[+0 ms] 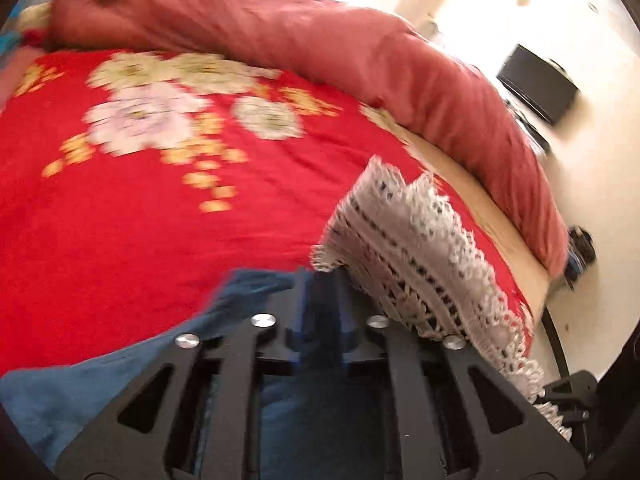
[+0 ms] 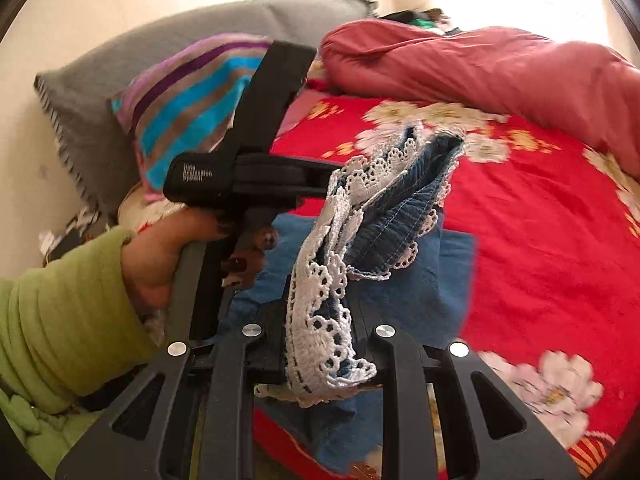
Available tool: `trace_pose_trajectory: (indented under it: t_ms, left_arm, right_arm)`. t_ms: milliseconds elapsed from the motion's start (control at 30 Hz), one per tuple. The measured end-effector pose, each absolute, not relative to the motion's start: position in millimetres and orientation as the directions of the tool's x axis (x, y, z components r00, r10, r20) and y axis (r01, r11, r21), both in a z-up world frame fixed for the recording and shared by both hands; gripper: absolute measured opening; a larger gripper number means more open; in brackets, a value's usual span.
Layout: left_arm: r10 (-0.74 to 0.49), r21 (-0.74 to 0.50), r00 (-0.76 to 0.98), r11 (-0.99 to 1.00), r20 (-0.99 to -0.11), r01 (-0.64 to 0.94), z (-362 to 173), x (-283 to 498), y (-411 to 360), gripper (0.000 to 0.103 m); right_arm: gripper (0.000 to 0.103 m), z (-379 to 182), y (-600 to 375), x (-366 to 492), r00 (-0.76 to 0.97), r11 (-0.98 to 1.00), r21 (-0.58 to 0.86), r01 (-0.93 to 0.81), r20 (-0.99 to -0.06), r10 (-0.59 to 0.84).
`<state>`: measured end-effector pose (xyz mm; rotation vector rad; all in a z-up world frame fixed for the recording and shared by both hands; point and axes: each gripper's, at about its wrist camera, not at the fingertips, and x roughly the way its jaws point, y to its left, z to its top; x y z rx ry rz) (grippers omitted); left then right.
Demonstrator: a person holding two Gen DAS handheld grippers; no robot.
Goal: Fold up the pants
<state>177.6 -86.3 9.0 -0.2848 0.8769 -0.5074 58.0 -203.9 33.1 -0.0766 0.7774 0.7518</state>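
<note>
The blue denim pants [image 2: 424,280] with white lace hems [image 2: 320,308] lie partly on the red floral bedspread [image 2: 540,240]. My right gripper [image 2: 318,344] is shut on a lace-trimmed leg end and holds it lifted above the bed. My left gripper [image 1: 322,300] is shut on the blue fabric [image 1: 100,380], with the white lace hem [image 1: 420,256] draped just right of its jaws. The left gripper [image 2: 320,178] also shows in the right wrist view, held by a hand in a green sleeve, clamping the same lifted hem from the left.
A rolled dusty-red duvet [image 1: 320,40] lies along the far side of the bed. A striped pillow [image 2: 188,108] and a grey pillow [image 2: 104,92] lie at the head. A dark box [image 1: 538,84] stands on the pale floor beyond the bed edge.
</note>
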Motion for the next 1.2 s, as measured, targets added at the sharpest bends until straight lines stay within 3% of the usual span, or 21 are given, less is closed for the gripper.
trace_pose_trajectory:
  t_ms: [33, 100, 200, 333, 433, 533, 567, 800, 833, 967, 1000, 1033, 1100, 1200]
  left_arm:
    - [-0.508, -0.432, 0.550, 0.859, -0.663, 0.273, 7, 177, -74, 0.024]
    - [-0.458, -0.432, 0.577, 0.881, -0.676, 0.193, 3, 172, -44, 0.029]
    - [-0.409, -0.459, 0.613, 0.884, -0.676, 0.084, -1, 162, -2, 0.029]
    - [-0.421, -0.540, 0.656, 0.842, -0.627, 0.024, -1, 140, 33, 0.037]
    - [-0.444, -0.578, 0.662, 0.816, -0.604, 0.020, -2, 130, 39, 0.043]
    - [-0.474, -0.607, 0.648, 0.794, -0.596, 0.022, -6, 126, 37, 0.044]
    - [-0.485, -0.617, 0.641, 0.787, -0.594, 0.023, -8, 125, 35, 0.046]
    - [-0.542, -0.656, 0.598, 0.754, -0.591, 0.034, -14, 131, 23, 0.049]
    - [-0.554, -0.666, 0.583, 0.746, -0.594, 0.032, -17, 136, 20, 0.053]
    - [-0.539, -0.632, 0.513, 0.775, -0.668, -0.009, -31, 165, 0, 0.057]
    - [-0.529, -0.616, 0.504, 0.788, -0.683, -0.008, -33, 170, -5, 0.056]
    - [-0.517, -0.600, 0.498, 0.800, -0.696, -0.008, -34, 172, -9, 0.047]
    - [-0.469, -0.534, 0.485, 0.845, -0.738, 0.004, -32, 176, -23, 0.010]
    - [-0.436, -0.488, 0.528, 0.872, -0.729, 0.046, -16, 170, -30, 0.009]
  right_arm:
    - [0.019, 29, -197, 59, 0.458, 0.736, 0.201, -0.646, -0.670, 0.584]
    - [0.019, 18, -177, 62, 0.425, 0.726, 0.198, -0.658, -0.699, 0.575]
    - [0.019, 1, -153, 57, 0.392, 0.716, 0.182, -0.674, -0.734, 0.555]
    - [0.022, -13, -131, 45, 0.395, 0.708, 0.119, -0.696, -0.760, 0.516]
    - [0.034, -11, -126, 34, 0.387, 0.682, 0.116, -0.722, -0.750, 0.537]
    - [0.055, 3, -124, 14, 0.359, 0.614, 0.132, -0.778, -0.710, 0.606]
    - [0.058, 7, -127, 10, 0.352, 0.602, 0.135, -0.787, -0.702, 0.619]
    - [0.063, 25, -178, 9, 0.446, 0.681, 0.127, -0.721, -0.667, 0.597]
    - [0.063, 23, -185, 13, 0.458, 0.701, 0.130, -0.701, -0.671, 0.583]
    - [0.063, 13, -204, 40, 0.491, 0.771, 0.152, -0.618, -0.691, 0.530]
    - [0.063, 12, -206, 46, 0.505, 0.786, 0.141, -0.602, -0.695, 0.512]
    - [0.063, 11, -208, 52, 0.511, 0.792, 0.137, -0.595, -0.696, 0.504]
    - [0.063, 7, -209, 69, 0.524, 0.803, 0.125, -0.582, -0.698, 0.488]
    - [0.063, 2, -207, 91, 0.544, 0.819, 0.092, -0.567, -0.705, 0.456]
